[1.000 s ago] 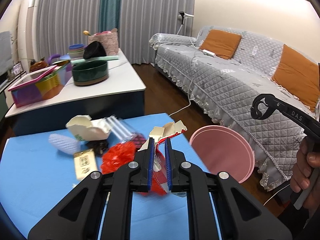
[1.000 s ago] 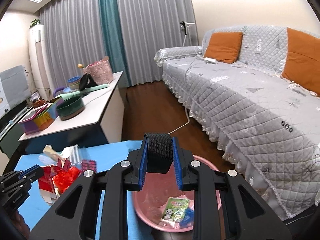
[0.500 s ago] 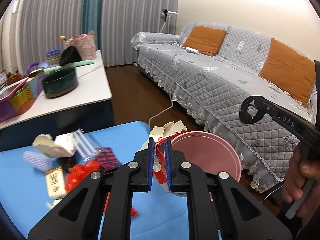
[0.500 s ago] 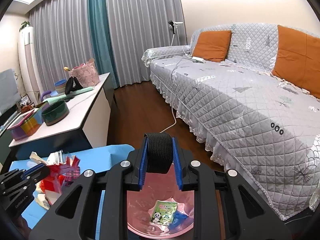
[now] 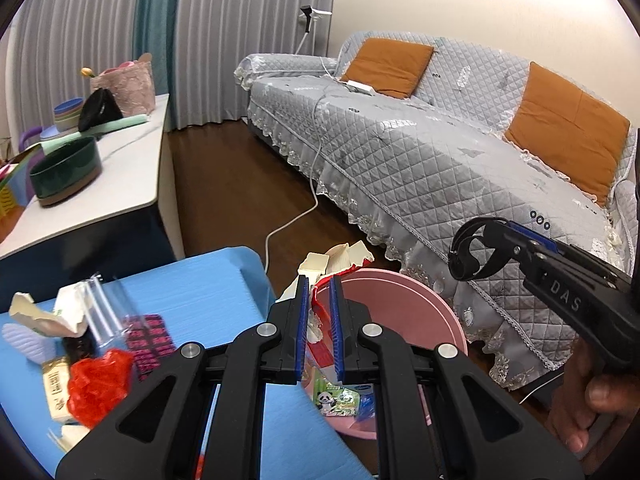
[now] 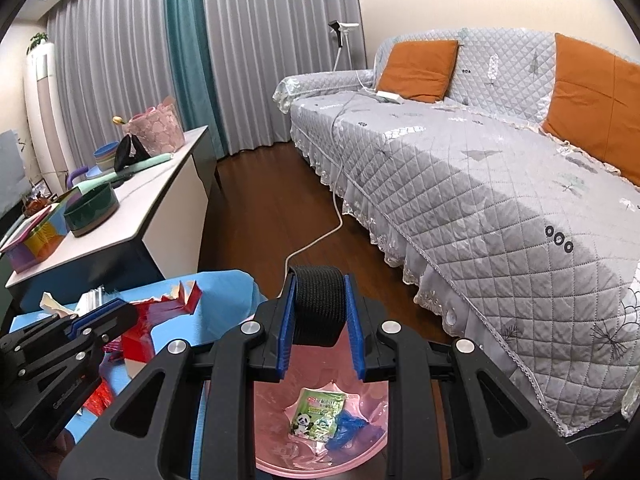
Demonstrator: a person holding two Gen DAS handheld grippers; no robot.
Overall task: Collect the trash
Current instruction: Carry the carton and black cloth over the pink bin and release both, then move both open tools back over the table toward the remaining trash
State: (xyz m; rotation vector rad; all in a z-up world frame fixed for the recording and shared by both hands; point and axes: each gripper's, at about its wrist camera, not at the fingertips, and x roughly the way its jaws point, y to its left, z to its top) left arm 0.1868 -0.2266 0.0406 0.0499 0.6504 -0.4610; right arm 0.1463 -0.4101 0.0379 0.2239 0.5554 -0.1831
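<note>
My left gripper (image 5: pixel 319 292) is shut on a torn red and white carton (image 5: pixel 338 258) and holds it over the near rim of the pink bin (image 5: pixel 404 300). The carton also shows in the right wrist view (image 6: pixel 160 312), with the left gripper (image 6: pixel 100 316) at the left. My right gripper (image 6: pixel 319 304) is shut on a black ribbed band (image 6: pixel 318 304) above the pink bin (image 6: pixel 320 460). The bin holds a green panda packet (image 6: pixel 318 416) and a blue wrapper (image 6: pixel 350 424). More trash lies on the blue table (image 5: pixel 192 276): red crumpled plastic (image 5: pixel 98 384), a dark pink packet (image 5: pixel 150 338), clear plastic (image 5: pixel 102 308).
A grey quilted sofa (image 5: pixel 440 152) with orange cushions stands at the right. A white side table (image 5: pixel 100 168) with a dark green bowl (image 5: pixel 64 168) stands at the left. A white cable (image 5: pixel 296 208) lies on the wood floor between them.
My left gripper has carried the torn carton rightward from over the trash pile to over the bin's rim. My right gripper has stayed above the bin with the band.
</note>
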